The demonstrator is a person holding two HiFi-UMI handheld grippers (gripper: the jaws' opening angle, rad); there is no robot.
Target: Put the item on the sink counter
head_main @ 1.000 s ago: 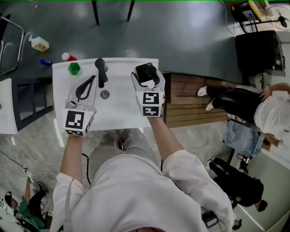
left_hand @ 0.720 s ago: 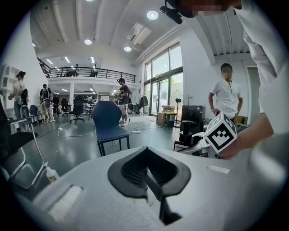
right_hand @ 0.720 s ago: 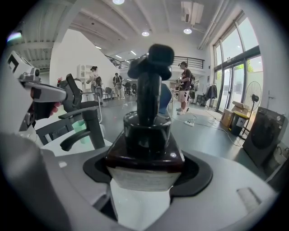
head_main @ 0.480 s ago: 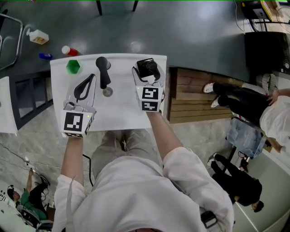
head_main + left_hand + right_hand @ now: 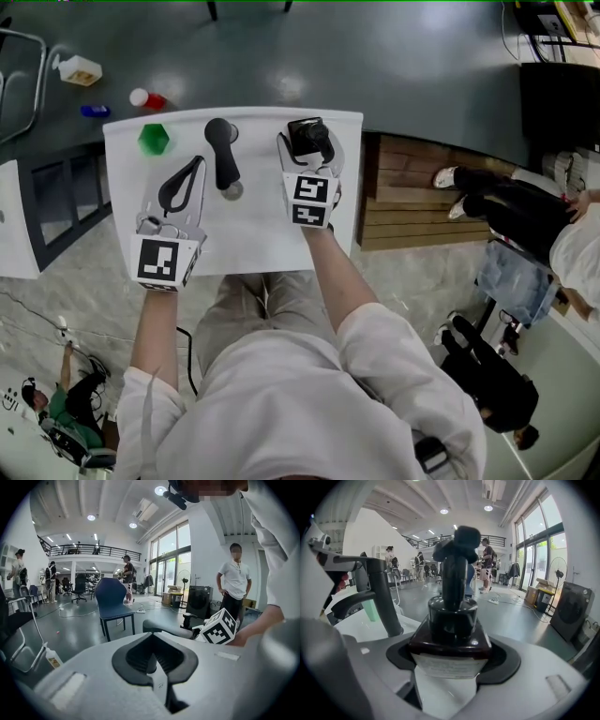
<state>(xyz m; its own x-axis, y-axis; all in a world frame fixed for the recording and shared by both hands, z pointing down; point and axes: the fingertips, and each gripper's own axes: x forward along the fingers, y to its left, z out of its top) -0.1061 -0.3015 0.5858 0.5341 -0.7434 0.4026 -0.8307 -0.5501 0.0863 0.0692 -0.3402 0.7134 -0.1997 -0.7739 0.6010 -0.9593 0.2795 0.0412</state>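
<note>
Counter (image 5: 253, 246) comes first: a white slab with the person standing at its near edge and dark floor beyond it. A black tap (image 5: 222, 152) rises from its middle.

The left tongs (image 5: 187, 173) hover over the left part of the counter, just beside the tap. Their jaws are closed on each other with nothing between them, so they play no part for now. The right tongs (image 5: 309, 152) reach over the far right part of the counter and are clamped on a dark pump bottle (image 5: 452, 625). The bottle stands upright between the jaws, its square body gripped low down and its pump head pointing up. It is over the counter, near the far right corner and well apart from the tap. No view shows whether its base touches the surface.

A green cup (image 5: 154, 139) stands near the far left corner, clear of both tongs. A small round drain (image 5: 232, 190) lies at the foot of the tap.

The step in hand looks like the setting down, with the carry close to done. What seems to remain is to lower the bottle straight until its base is flat on the counter. The right jaws should then part and draw back toward the person without catching the pump head. The spot is close to the edge, so a tilt on release could tip the bottle off.
</note>
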